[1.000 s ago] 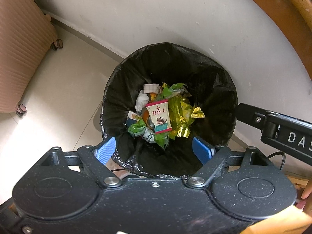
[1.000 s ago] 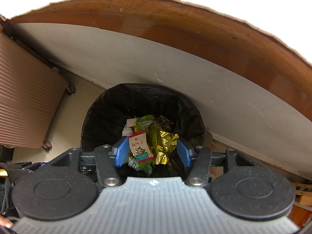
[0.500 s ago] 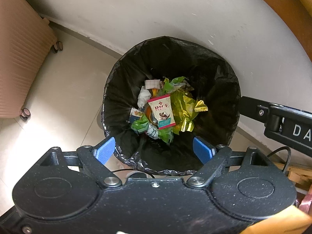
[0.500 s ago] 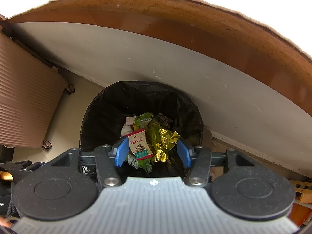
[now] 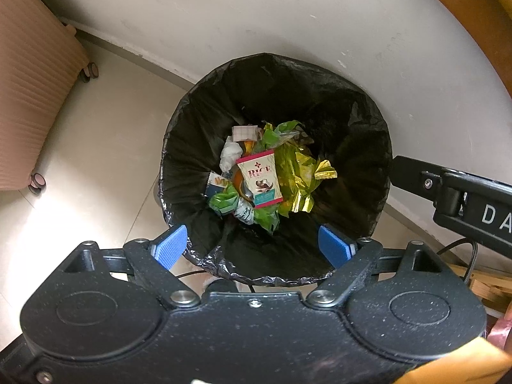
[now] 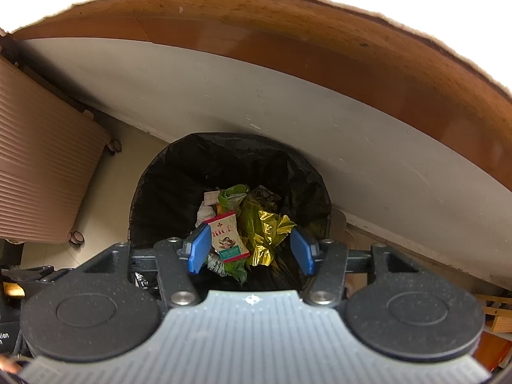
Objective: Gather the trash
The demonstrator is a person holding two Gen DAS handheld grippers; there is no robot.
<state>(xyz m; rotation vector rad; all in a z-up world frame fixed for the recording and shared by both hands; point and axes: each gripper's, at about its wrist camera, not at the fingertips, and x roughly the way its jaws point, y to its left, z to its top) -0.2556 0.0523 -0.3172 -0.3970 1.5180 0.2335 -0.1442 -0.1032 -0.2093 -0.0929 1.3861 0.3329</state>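
From up here I judge the biggest risk to be the bin (image 5: 275, 166) itself: its black liner (image 5: 192, 172) is only folded loosely over the rim, and if I reach in and snag that crinkled edge with a finger, the bag could slide down inside or the bin could tip against the wall (image 5: 256, 16). Next is the heap of trash (image 5: 268, 179) at the bottom, where the gold foil (image 5: 300, 176), the green wrappers (image 5: 224, 200) and the rice packet (image 5: 260, 179) lie tangled on top of each other; a careless grab would likely drag several pieces up and spill them on the floor (image 5: 96, 160). Smaller still, the cable (image 5: 470, 256) near the bin's right side could catch on a tool.

Both tools hang over the bin's mouth, well above the rubbish. The left gripper (image 5: 252, 249) stands spread wide, blue pads (image 5: 169, 249) apart on either side of the near rim, with nothing between them and no contact I can see. The right gripper (image 6: 251, 248) is parted to a moderate gap, also empty; the packet only appears between its pads (image 6: 200, 248) because it lies far below.
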